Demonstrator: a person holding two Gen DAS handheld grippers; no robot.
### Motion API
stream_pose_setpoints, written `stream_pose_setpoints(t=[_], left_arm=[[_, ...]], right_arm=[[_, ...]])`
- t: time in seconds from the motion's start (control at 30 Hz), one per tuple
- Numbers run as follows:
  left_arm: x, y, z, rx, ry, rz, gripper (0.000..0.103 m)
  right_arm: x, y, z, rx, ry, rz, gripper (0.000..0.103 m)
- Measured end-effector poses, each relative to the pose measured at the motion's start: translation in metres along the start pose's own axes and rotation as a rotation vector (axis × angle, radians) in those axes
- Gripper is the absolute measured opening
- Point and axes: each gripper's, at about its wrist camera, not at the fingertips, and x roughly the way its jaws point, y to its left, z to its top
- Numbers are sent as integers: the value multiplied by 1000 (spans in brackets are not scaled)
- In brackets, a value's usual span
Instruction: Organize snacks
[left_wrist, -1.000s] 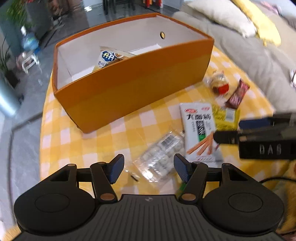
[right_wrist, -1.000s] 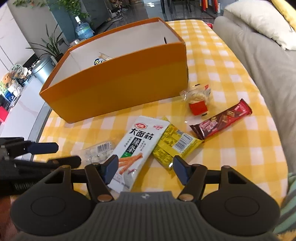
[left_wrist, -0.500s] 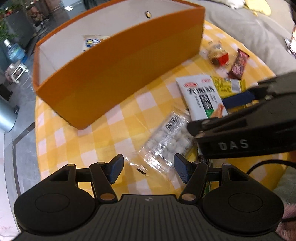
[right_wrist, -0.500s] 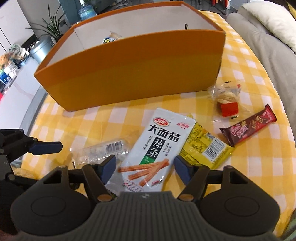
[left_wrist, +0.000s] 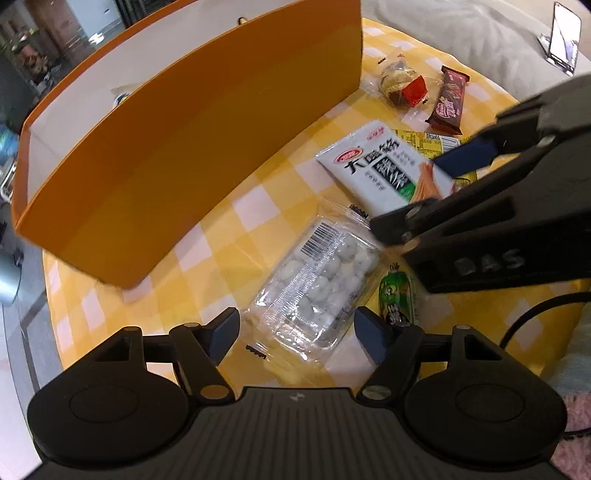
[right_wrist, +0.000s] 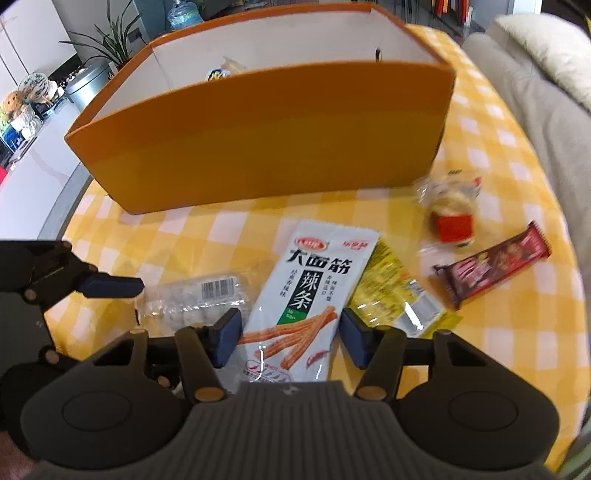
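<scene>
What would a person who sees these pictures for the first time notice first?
The big orange box stands at the back of the yellow checked tablecloth. In front of it lie loose snacks; the white spicy-strip packet is between the pads of the closing right claw. The opening left claw straddles a clear pack of white candies.

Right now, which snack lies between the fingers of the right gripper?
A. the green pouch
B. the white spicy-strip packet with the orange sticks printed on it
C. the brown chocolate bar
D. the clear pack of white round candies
B: in the right wrist view the white spicy-strip packet lies flat on the checkered cloth, between the closing jaws of the right gripper.
</scene>
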Motion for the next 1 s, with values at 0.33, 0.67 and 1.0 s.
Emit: stream_pose_setpoints(t=[0.33, 0.67, 1.0], left_arm=[[8, 7, 13, -104, -10, -24, 81], [5, 3, 17, -178, -27, -4, 57], [1, 13, 17, -270, -64, -36, 49]], right_arm=[[-7, -18, 0, -44, -46, -106, 56], [1, -22, -2, -23, -46, -114, 55], [2, -22, -5, -31, -54, -101, 49]])
